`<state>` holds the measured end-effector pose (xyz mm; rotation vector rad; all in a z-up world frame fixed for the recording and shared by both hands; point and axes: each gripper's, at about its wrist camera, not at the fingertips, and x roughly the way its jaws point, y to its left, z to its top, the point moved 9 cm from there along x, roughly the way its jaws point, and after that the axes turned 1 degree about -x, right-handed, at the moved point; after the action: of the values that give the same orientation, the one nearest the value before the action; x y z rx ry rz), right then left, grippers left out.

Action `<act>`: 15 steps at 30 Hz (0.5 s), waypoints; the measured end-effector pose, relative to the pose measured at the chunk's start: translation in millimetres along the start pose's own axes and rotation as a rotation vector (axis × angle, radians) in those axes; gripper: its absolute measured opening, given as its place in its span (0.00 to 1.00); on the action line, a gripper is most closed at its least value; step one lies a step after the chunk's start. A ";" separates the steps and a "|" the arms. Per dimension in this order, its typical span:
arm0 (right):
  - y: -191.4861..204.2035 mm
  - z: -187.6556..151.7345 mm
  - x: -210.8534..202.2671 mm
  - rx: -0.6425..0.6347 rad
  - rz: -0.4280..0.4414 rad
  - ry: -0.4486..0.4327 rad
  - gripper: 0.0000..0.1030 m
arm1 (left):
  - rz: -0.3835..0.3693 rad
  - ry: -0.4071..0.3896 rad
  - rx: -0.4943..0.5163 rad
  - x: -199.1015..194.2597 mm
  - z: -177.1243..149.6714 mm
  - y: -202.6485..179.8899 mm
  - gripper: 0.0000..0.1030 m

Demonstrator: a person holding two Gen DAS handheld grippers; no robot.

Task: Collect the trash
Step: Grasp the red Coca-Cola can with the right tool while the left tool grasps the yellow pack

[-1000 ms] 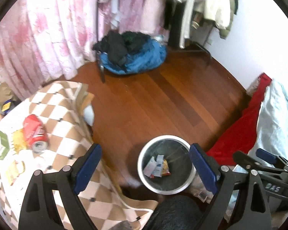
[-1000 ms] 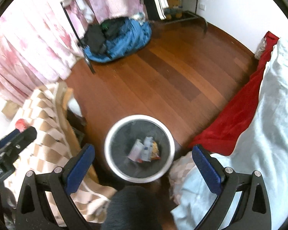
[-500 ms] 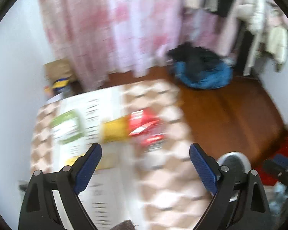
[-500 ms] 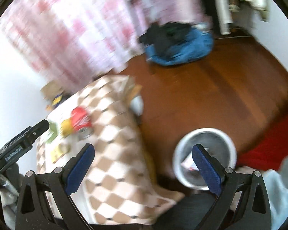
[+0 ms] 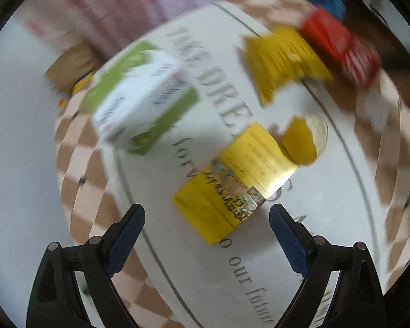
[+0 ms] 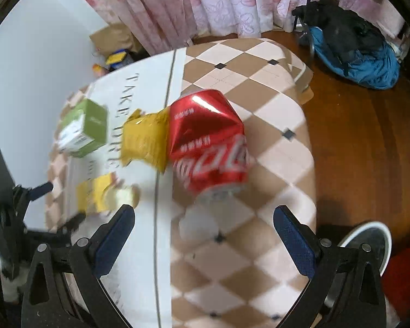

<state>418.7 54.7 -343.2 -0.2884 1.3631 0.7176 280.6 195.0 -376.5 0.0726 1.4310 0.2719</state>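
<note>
On the checked tablecloth point(image 6: 259, 259) lie a dented red cola can point(image 6: 207, 139) point(image 5: 341, 46), a crumpled yellow wrapper point(image 6: 145, 139) point(image 5: 284, 60), a flat yellow packet point(image 5: 232, 183) point(image 6: 95, 194) and a green and white carton point(image 5: 139, 95) point(image 6: 82, 128). My left gripper point(image 5: 207, 232) is open and empty, just short of the yellow packet. My right gripper point(image 6: 202, 232) is open and empty, just short of the can. The left gripper also shows in the right wrist view point(image 6: 38, 188).
A white-rimmed trash bin point(image 6: 369, 235) stands on the wooden floor point(image 6: 369, 150) off the table's right side. A blue and black clothes pile point(image 6: 350, 52) lies far right. Pink curtains point(image 6: 205, 5) hang behind. A cardboard box point(image 6: 114, 38) sits past the table's far edge.
Both grippers swung from over the bin to the table and dropped close to the trash. The left now faces the yellow packet, the right faces the can. Both stayed open.
</note>
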 end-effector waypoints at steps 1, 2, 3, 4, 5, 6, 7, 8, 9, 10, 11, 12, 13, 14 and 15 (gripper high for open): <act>-2.5 3.7 4.6 -0.002 -0.007 0.006 0.99 | 0.001 0.008 0.050 4.9 1.3 -5.8 0.90; -3.8 9.6 11.5 -0.006 -0.022 0.014 0.99 | -0.001 0.015 0.089 9.4 3.6 -10.8 0.90; -4.7 15.5 18.5 -0.015 -0.038 0.024 0.99 | -0.008 0.023 0.113 13.5 5.4 -14.0 0.90; -4.1 19.5 22.1 -0.021 -0.051 0.030 0.99 | -0.007 0.036 0.132 17.2 7.2 -16.3 0.92; -5.1 25.3 29.2 -0.031 -0.068 0.041 0.99 | -0.019 0.030 0.141 17.2 12.7 -18.1 0.90; -5.0 28.2 34.3 -0.040 -0.074 0.052 0.99 | -0.031 0.025 0.144 17.7 16.3 -18.9 0.90; -5.7 33.1 38.3 -0.046 -0.081 0.059 0.99 | -0.028 0.013 0.148 17.5 21.7 -18.7 0.89; -5.2 36.5 44.3 -0.060 -0.087 0.070 0.99 | -0.031 0.009 0.157 18.6 25.8 -19.6 0.86; -3.7 38.3 46.4 -0.069 -0.088 0.076 0.99 | -0.050 0.006 0.168 18.2 28.1 -23.0 0.84; -2.9 40.5 51.4 -0.082 -0.093 0.087 0.99 | -0.068 0.013 0.176 17.6 28.7 -25.9 0.76; -2.2 42.1 53.7 -0.088 -0.094 0.090 0.99 | -0.092 0.019 0.178 17.2 29.5 -27.6 0.65; -0.2 44.5 57.0 -0.097 -0.091 0.090 0.97 | -0.117 0.026 0.175 15.3 28.7 -31.4 0.64; 0.9 45.6 59.1 -0.103 -0.086 0.094 0.87 | -0.111 0.027 0.172 15.2 29.6 -32.6 0.64; 1.9 46.1 60.5 -0.106 -0.082 0.097 0.82 | -0.104 0.024 0.162 13.9 29.7 -33.0 0.64; 2.8 47.7 61.5 -0.111 -0.082 0.097 0.82 | -0.102 0.025 0.146 13.3 29.3 -33.5 0.64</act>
<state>456.8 102.9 -391.2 -0.4693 1.3968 0.7195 315.6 169.0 -392.3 0.1152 1.4737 0.0841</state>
